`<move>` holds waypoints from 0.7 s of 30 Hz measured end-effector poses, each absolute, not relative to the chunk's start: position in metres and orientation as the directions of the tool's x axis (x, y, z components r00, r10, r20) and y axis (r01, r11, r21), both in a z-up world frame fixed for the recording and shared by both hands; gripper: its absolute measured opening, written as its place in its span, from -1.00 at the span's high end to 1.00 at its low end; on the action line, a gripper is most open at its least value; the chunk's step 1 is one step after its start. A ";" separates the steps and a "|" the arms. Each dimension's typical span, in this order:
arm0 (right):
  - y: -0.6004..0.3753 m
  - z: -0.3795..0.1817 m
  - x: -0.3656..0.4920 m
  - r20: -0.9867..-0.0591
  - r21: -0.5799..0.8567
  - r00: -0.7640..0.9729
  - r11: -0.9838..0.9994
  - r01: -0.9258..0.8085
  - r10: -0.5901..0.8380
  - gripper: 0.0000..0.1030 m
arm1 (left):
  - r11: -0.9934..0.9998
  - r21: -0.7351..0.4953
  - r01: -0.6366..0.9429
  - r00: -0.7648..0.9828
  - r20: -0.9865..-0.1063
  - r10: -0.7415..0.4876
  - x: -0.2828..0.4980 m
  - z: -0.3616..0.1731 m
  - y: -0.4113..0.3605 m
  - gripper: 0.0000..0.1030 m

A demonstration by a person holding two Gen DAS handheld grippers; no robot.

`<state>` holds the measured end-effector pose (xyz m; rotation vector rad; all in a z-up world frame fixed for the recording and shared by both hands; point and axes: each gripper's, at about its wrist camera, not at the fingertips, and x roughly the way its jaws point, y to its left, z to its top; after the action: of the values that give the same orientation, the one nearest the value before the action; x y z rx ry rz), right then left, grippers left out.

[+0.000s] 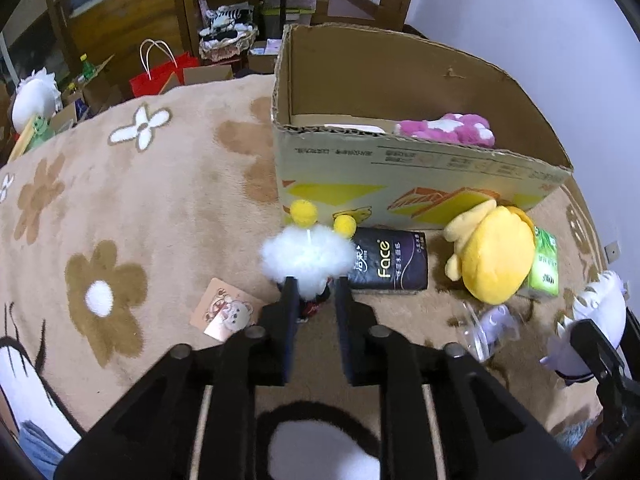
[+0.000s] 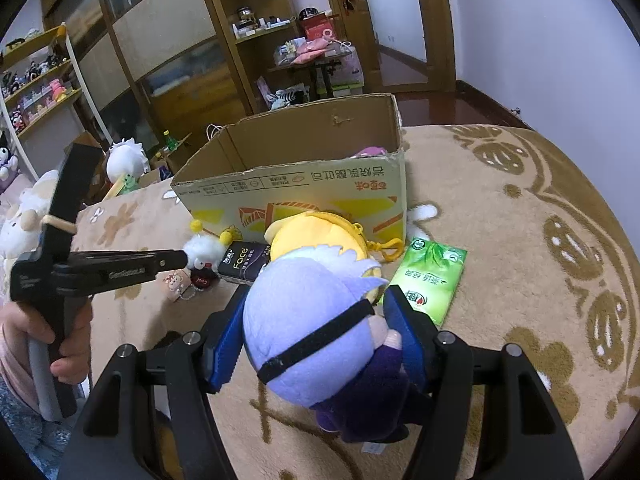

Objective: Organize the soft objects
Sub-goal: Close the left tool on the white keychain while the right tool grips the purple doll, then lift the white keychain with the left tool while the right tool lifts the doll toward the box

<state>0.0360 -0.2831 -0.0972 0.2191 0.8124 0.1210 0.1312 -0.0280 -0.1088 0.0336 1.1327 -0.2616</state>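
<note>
Beige flower-pattern fleece blanket (image 1: 168, 216) underlies all. Left wrist view: left gripper (image 1: 314, 286) jaws narrow, tips flanking small fluffy white plush w/ two yellow pom-poms (image 1: 304, 256); can't tell if pads press. Black tissue pack (image 1: 390, 264) just right, open cardboard box (image 1: 400, 184) beyond, pink plush (image 1: 452, 128) inside.

Right wrist view: right gripper (image 2: 316, 312) jaws wide, blue pads clamping lavender-haired doll w/ black blindfold band (image 2: 312, 320), head far, dark body near. Yellow plush pouch (image 2: 316, 232) ahead, green tissue pack (image 2: 428, 280) right.
</note>
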 end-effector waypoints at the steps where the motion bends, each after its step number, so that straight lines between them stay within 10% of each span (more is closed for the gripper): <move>1: -0.283 -0.097 0.037 -0.703 0.237 0.686 0.971 -0.023 0.188 -0.36 | 0.969 -0.109 0.223 0.394 -0.899 -0.192 0.133 -0.110 -0.029 0.36; 4: -0.286 -0.094 0.040 -0.689 0.239 0.700 0.971 -0.021 0.185 -0.36 | 0.971 -0.088 0.224 0.407 -0.896 -0.176 0.137 -0.115 -0.034 -0.03; 11: -0.292 -0.096 0.048 -0.688 0.257 0.702 0.966 -0.005 0.186 -0.36 | 0.973 -0.091 0.214 0.395 -0.903 -0.171 0.152 -0.132 -0.038 -0.06; 21: -0.292 -0.094 0.051 -0.684 0.233 0.710 0.973 -0.002 0.165 -0.36 | 0.975 -0.124 0.182 0.386 -0.903 -0.187 0.165 -0.146 -0.032 0.45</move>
<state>0.0515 -0.2918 -0.0937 0.2221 0.7773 0.0938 0.1649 -0.0323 -0.1460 -0.0051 1.1510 -0.2350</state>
